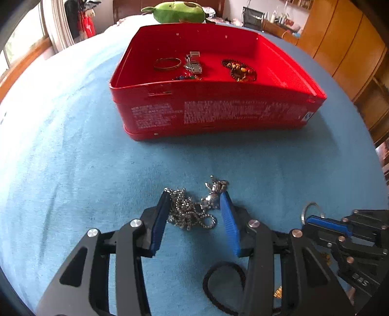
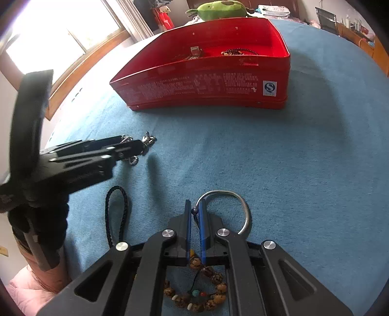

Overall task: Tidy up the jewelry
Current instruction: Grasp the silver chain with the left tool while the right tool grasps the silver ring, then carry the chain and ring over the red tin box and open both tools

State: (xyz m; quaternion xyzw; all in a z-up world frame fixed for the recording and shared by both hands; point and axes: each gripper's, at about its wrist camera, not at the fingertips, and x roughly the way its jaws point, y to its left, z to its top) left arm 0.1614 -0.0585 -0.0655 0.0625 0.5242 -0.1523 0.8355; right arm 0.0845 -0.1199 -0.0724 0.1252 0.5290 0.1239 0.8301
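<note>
A red tin box (image 1: 214, 114) stands on the blue cloth and holds a bangle (image 1: 167, 63), a metal watch band (image 1: 193, 62) and a bead bracelet (image 1: 239, 70). My left gripper (image 1: 195, 204) is open, its blue pads either side of a heap of silver chain (image 1: 189, 209) on the cloth. My right gripper (image 2: 195, 211) is shut on a silver bangle (image 2: 239, 206), gripped at its left rim. It also shows in the left wrist view (image 1: 313, 214). A brown bead bracelet (image 2: 199, 289) lies under the right gripper.
A black cord loop (image 2: 116, 216) lies on the cloth between the grippers, also in the left wrist view (image 1: 223, 286). A green plush toy (image 1: 175, 11) sits behind the box. A window is at the left, wooden cabinets (image 1: 340, 43) at the right.
</note>
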